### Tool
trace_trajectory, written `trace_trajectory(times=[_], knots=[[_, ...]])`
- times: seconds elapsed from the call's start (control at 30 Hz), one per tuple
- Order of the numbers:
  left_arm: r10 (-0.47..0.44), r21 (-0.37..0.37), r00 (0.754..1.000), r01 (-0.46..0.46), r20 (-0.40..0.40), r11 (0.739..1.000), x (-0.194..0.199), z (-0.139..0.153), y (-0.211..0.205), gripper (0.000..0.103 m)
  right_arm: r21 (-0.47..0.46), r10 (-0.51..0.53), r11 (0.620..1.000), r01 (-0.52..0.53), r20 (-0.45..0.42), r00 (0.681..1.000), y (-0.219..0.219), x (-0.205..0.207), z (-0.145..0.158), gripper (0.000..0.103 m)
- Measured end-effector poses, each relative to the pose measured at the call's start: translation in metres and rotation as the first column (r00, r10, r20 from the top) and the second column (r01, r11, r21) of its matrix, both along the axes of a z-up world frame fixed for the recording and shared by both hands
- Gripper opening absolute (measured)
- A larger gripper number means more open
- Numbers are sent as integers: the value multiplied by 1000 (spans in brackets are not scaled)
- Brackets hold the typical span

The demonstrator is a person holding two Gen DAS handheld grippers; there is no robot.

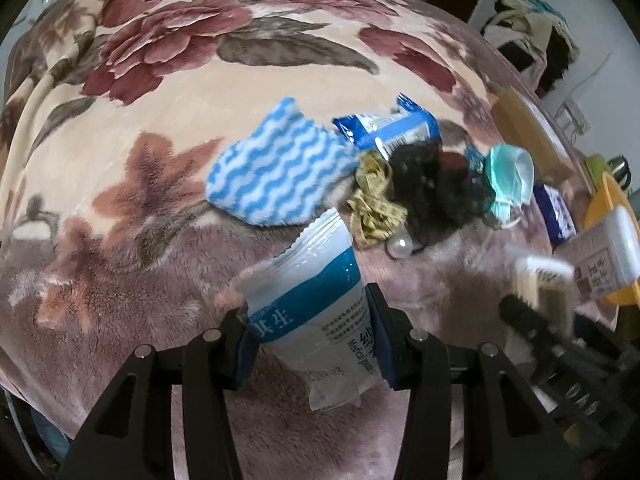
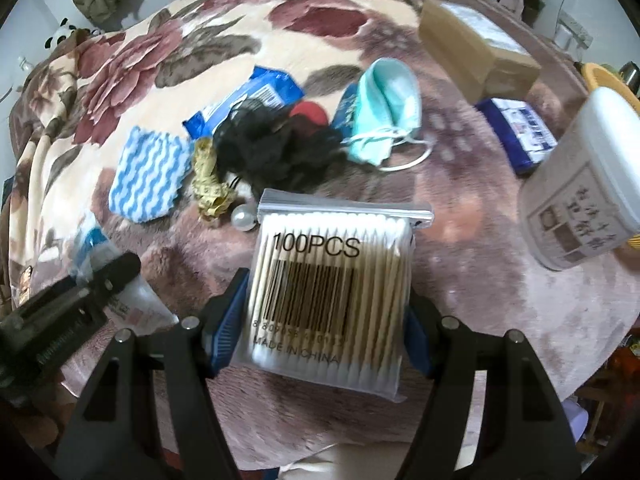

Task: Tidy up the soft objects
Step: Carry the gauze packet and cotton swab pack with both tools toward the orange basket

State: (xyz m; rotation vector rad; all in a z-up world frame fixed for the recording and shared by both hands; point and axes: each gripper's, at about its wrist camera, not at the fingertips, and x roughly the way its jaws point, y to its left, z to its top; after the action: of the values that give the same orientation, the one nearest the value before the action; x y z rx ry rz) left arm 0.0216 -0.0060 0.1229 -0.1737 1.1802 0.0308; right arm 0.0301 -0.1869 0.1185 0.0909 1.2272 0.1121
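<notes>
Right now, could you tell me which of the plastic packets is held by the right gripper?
The cotton swab bag marked 100PCS, clamped by the right gripper; the left gripper holds the gauze packet.

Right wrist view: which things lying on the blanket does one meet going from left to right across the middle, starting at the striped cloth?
Blue-and-white striped cloth → yellow measuring tape → black mesh bundle → teal face mask → dark blue packet → white tub with label.
</notes>
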Motion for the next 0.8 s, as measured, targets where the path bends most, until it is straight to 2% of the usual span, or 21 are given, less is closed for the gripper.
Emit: trace_trajectory(times=[0.8], knots=[[-117, 55, 993, 115, 32, 992, -7, 31, -75, 49, 10, -65, 998, 64, 68, 996, -54, -7, 36, 69]])
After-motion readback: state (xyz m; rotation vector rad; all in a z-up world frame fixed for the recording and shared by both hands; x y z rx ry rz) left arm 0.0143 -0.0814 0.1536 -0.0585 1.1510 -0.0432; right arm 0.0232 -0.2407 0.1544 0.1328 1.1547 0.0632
